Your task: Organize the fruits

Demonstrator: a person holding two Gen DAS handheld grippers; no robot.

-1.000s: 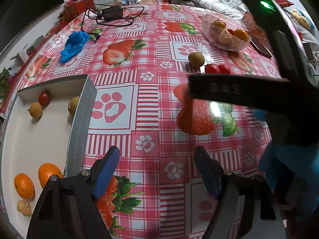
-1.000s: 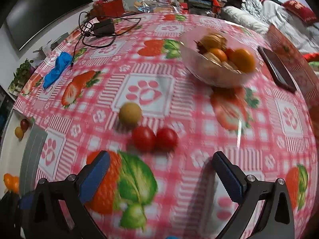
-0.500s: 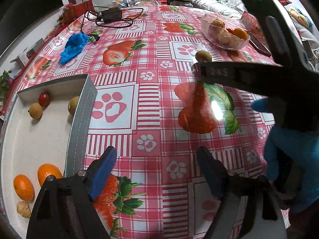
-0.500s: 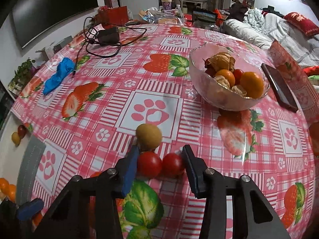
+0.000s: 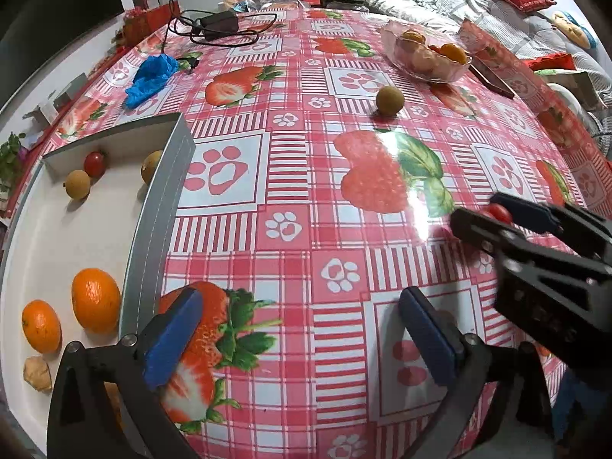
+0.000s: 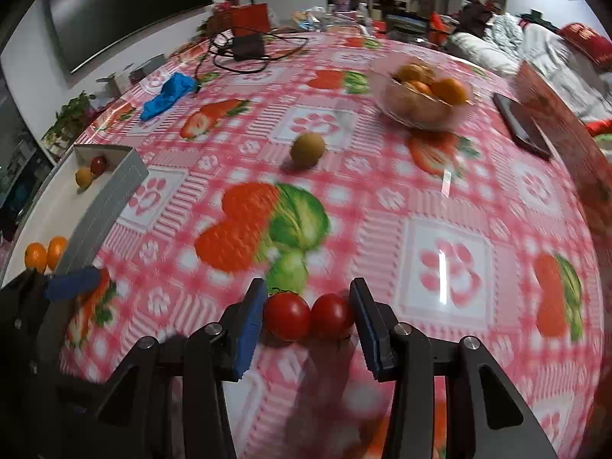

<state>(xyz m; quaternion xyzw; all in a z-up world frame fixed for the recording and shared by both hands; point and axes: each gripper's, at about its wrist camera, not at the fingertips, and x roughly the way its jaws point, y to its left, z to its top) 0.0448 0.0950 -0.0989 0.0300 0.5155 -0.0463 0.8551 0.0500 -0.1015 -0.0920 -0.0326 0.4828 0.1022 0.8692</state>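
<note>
Round table (image 5: 290, 176) w/ pink strawberry-and-paw oilcloth, cluttered room behind: dark TV on the wall at left, bedding and red cushions at right. Right tongs (image 6: 308, 315) closed on two tomatoes (image 6: 308, 315) side by side, blue pads pressing on both outer sides; jaws closed in within the last sec, and in the left-wrist view the pair shows as a bit of red (image 5: 500, 213) between the black fingers. Right-wrist view is motion-blurred. Left tongs (image 5: 302, 329) wide open, nothing btwn the pads, jaws have just been opening further; they hang over a printed strawberry, just beside the tray's wall. Tray (image 5: 153, 206), white w/ grey walls, sits left of the left tongs: two oranges (image 5: 95, 300) close by its left finger, a small beige knobbly fruit (image 5: 37, 374) nearer the lower edge, and at the far end a tomato (image 5: 94, 164) touching or nearly touching a small brown round fruit (image 5: 77, 184), plus another brownish one (image 5: 151, 161) against the wall. Loose brown fruit (image 6: 308, 149) lies on the cloth well ahead of the right tongs, slightly left of centre. Beyond it to the right, clear bowl (image 6: 422, 109) w/ oranges and other fruit; dark phone (image 6: 522, 124) right of the bowl. Far ahead left: blue glove (image 6: 168, 93), black charger w/ cable (image 6: 248, 46).
</note>
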